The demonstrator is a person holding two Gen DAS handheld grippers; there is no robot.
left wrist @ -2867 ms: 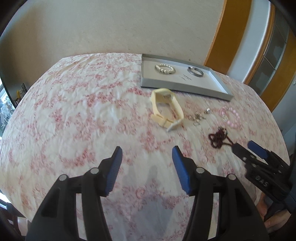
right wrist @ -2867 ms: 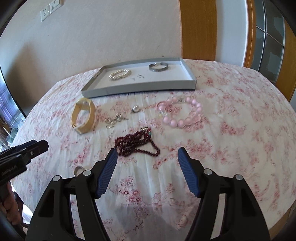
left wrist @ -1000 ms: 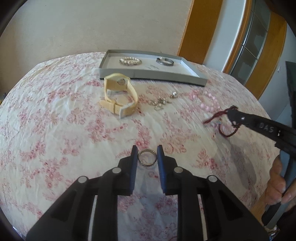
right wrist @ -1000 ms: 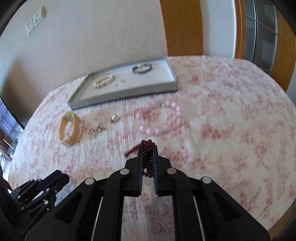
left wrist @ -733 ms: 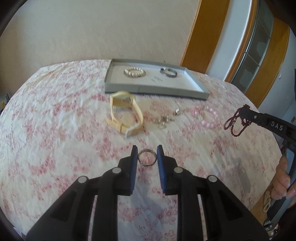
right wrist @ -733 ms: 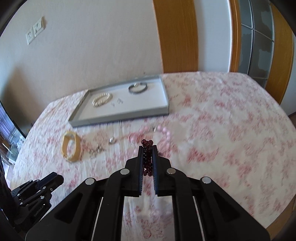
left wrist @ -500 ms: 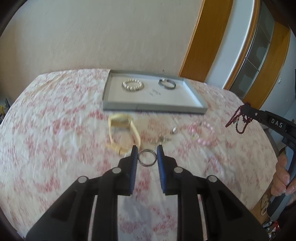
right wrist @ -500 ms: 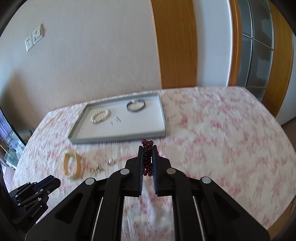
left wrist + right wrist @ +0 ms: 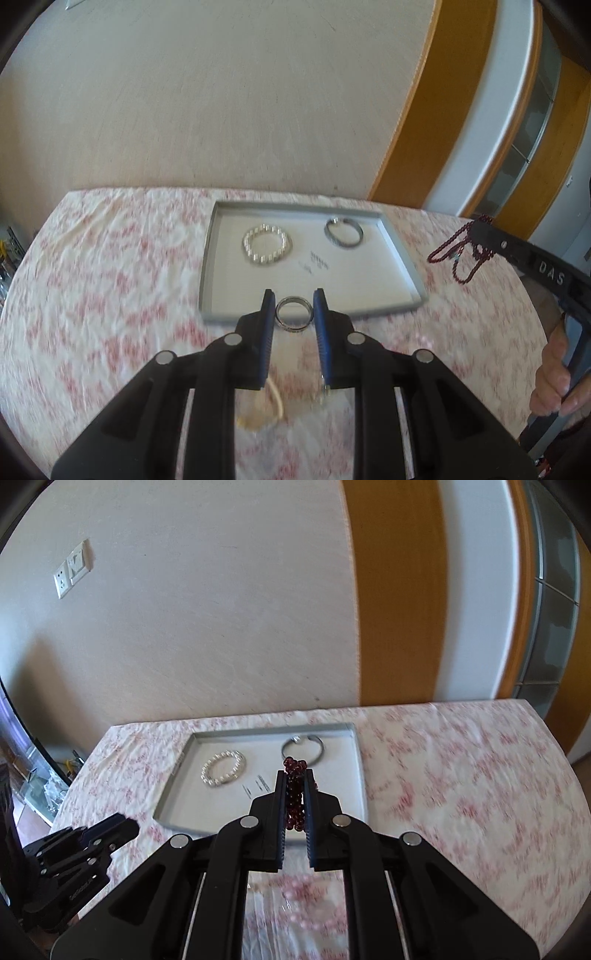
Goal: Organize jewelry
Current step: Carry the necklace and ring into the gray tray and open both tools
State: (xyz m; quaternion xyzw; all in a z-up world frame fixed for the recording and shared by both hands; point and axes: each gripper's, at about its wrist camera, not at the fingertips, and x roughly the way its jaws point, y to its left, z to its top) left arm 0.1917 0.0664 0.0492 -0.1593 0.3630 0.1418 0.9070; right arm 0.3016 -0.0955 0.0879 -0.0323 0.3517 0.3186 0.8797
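While both grippers hang over the table's near half, each carries a piece toward the tray (image 9: 400, 254). The left gripper (image 9: 294, 312) is clamped on a ring (image 9: 294, 311), seen over the tray's six o'clock rim. The right gripper (image 9: 294, 794) is clenched on red beads (image 9: 294, 794), which dangle at the tray's three o'clock side in the left view. Pearls (image 9: 266, 244) and a bangle (image 9: 344, 232) lie at the tray's twelve o'clock end. Next, I judge, each lowers over bare tray floor and releases.
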